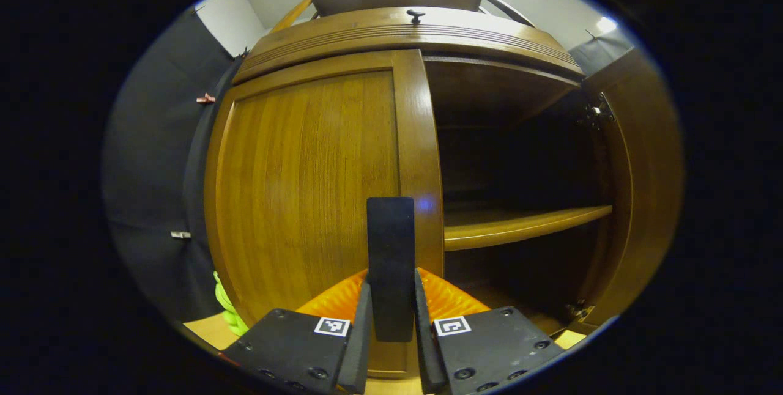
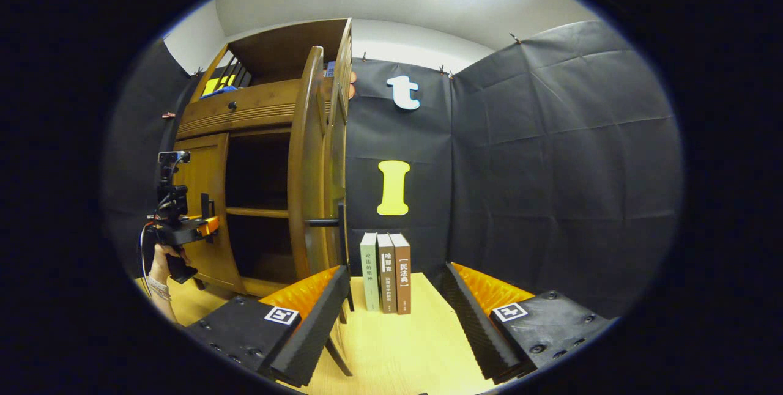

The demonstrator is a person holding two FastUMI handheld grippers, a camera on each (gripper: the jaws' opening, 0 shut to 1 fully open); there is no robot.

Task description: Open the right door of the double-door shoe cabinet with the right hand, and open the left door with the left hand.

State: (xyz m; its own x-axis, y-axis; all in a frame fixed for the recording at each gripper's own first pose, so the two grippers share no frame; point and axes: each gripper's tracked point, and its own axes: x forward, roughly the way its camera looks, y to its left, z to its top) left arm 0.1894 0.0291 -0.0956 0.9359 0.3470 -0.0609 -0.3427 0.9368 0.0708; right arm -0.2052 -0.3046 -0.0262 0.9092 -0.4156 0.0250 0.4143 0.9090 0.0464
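Observation:
The wooden shoe cabinet stands close in front in the left gripper view. Its left door looks closed. My left gripper is shut on that door's dark upright handle. The right door is swung wide open, showing a dark inside with a shelf. In the right gripper view, my right gripper is open and holds nothing. It is just to the right of the open right door and its handle. Farther off, a hand holds the left gripper at the left door.
Three books stand upright on the light wooden table, between the open door and the black cloth wall. A small knob sits on the drawer above the doors. A bright green thing lies at the cabinet's lower left.

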